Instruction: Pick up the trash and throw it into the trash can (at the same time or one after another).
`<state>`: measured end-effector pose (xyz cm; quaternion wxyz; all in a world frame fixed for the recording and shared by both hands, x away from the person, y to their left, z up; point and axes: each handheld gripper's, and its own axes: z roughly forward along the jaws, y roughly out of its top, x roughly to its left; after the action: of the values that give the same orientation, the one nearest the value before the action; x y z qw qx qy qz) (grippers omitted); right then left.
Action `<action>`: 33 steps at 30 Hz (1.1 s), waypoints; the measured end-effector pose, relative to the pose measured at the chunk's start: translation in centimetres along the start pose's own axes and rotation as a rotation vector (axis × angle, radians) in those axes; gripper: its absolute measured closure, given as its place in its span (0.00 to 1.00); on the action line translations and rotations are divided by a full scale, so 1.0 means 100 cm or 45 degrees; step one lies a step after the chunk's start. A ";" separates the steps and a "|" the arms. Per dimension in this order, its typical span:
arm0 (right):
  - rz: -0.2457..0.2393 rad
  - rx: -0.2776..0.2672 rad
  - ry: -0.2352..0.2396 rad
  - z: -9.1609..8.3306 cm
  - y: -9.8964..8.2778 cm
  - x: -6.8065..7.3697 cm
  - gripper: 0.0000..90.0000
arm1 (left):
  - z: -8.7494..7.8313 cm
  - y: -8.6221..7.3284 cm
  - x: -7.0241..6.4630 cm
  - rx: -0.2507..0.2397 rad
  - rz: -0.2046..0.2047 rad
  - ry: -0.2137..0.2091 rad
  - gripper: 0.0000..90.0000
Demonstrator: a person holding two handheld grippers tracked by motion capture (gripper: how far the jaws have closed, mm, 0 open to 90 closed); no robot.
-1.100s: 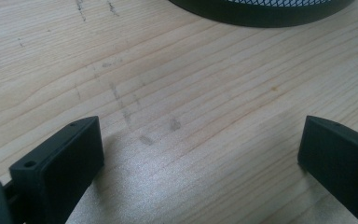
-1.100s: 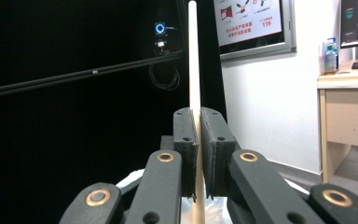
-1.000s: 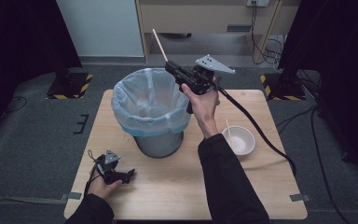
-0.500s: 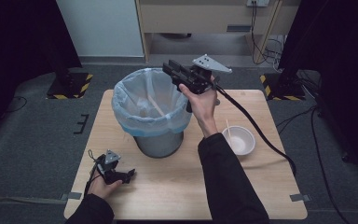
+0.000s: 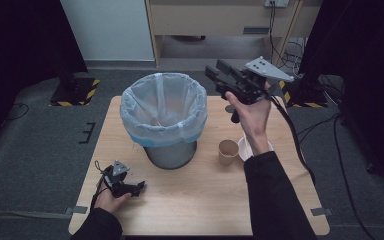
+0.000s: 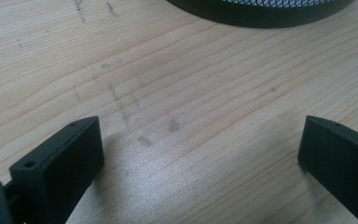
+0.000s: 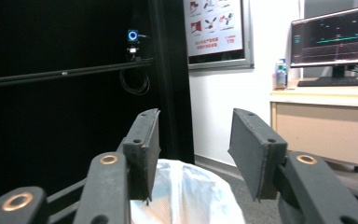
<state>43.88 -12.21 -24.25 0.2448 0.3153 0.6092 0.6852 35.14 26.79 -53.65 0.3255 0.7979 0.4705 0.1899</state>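
**Item 1. Right gripper** (image 5: 215, 68) (image 7: 193, 122): held aloft in the right hand (image 5: 251, 114). Jaws spread about halfway and have just been opening; nothing lies between the pads.

**Item 2. Left gripper** (image 5: 139, 186) (image 6: 200, 140): resting low on the wooden table (image 5: 205, 200). Jaws spread wide and empty, with bare board between them.

**Item 3. Waste bin** (image 5: 172, 152) (image 6: 261, 11): dark mesh, upright, fitted with a pale blue plastic liner (image 5: 190, 120) (image 7: 191, 196) folded out over the rim.
- Place: below and ahead of the right gripper's jaw tips, just to one side of them. Its foot stands a little ahead of the left gripper's jaws, apart from them.
- Contents: too dim to tell.
- Handling, by judgement: the mesh body is stiff but probably light and would slide or tip if knocked. The liner is thin, slack and slippery film that would slip or tear under a pinch. Best hold is across the rim, one jaw inside and one outside, clamping liner and mesh together.

**Item 4. Paper cup** (image 5: 227, 151): upright, below the right wrist, well behind the right gripper's jaws.

**Item 5. White bowl** (image 5: 243, 148): just beside the paper cup, partly under the right forearm.
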 end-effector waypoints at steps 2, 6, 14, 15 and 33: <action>0.010 -0.006 -0.013 -0.014 0.001 -0.006 0.55 | 0.000 0.000 0.000 0.000 -0.001 0.000 0.00; 0.006 0.019 -0.057 -0.042 -0.004 -0.018 0.50 | 0.000 0.000 0.000 0.002 -0.001 0.002 0.00; 0.036 0.098 -0.109 -0.082 -0.028 -0.039 0.46 | 0.000 0.000 0.000 0.002 -0.002 0.003 0.00; 0.042 0.108 -0.114 -0.086 -0.031 -0.041 0.45 | 0.000 0.000 0.000 0.002 -0.002 0.003 0.00; 0.029 0.398 -0.274 -0.114 -0.130 -0.078 0.48 | 0.000 0.000 0.000 0.001 -0.002 0.003 0.00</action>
<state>40.26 -23.81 -38.86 0.2488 0.4280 0.6748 0.5473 35.12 26.75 -53.65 0.3247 0.7974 0.4717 0.1904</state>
